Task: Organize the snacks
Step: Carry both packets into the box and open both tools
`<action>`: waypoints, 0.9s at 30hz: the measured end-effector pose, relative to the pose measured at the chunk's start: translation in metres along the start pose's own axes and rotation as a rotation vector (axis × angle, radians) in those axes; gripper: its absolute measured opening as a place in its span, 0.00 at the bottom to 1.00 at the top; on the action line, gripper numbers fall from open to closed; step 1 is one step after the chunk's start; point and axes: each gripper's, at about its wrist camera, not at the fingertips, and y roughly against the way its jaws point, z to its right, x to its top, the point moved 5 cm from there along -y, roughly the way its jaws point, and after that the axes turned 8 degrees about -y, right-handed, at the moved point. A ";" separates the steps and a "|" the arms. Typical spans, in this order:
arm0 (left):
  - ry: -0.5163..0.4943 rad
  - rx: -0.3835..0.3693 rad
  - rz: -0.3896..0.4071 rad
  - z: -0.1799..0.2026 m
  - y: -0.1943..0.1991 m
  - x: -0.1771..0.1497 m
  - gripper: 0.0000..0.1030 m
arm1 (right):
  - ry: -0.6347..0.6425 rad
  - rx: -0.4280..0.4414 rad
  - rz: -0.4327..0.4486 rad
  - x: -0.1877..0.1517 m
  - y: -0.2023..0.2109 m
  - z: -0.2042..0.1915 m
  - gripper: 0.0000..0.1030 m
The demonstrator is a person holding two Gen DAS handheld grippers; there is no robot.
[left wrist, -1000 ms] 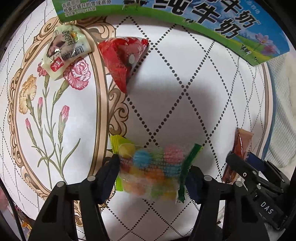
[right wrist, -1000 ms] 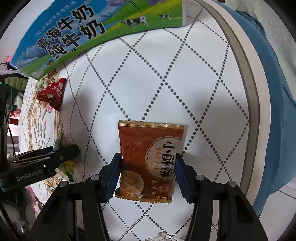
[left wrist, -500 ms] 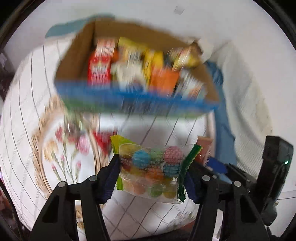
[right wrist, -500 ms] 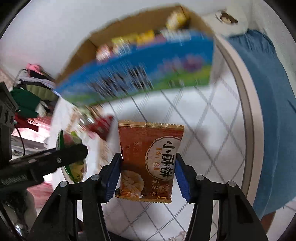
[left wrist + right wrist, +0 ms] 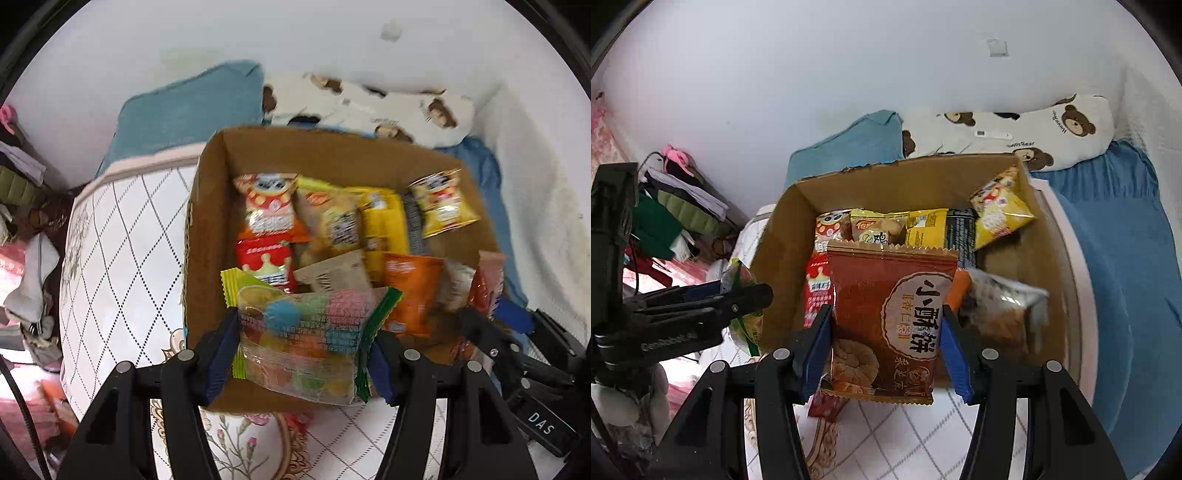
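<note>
My left gripper (image 5: 301, 347) is shut on a clear bag of colourful candies (image 5: 303, 343) with green ends, held above the near wall of an open cardboard box (image 5: 207, 236). My right gripper (image 5: 886, 332) is shut on a brown biscuit packet (image 5: 886, 325), held over the same box (image 5: 783, 229). The box holds several snack packets, among them a yellow one (image 5: 997, 214) and a red one (image 5: 269, 214). The right gripper with its packet shows at the right edge of the left wrist view (image 5: 487, 314); the left gripper shows at the left of the right wrist view (image 5: 738, 295).
The box stands on a round table with a white diamond-pattern cloth (image 5: 118, 240). A red triangular snack (image 5: 827, 404) lies on the cloth below the brown packet. Behind are a teal cushion (image 5: 184, 110), a bear-print pillow (image 5: 1015, 129) and a blue bedsheet (image 5: 1126, 240).
Both grippers have lifted their packets off the tablecloth and risen over the open box. The view went from the cloth, past the box's printed side, down into the box.
</note>
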 end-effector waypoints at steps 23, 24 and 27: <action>0.089 0.019 -0.065 -0.010 -0.051 -0.013 0.89 | -0.017 -0.179 -0.177 -0.010 -0.096 0.032 0.96; 0.087 0.025 -0.057 -0.010 -0.050 -0.013 0.89 | -0.019 -0.186 -0.171 -0.010 -0.093 0.034 0.96; 0.086 0.035 -0.034 -0.008 -0.043 -0.014 0.89 | -0.017 -0.208 -0.150 -0.011 -0.083 0.036 0.96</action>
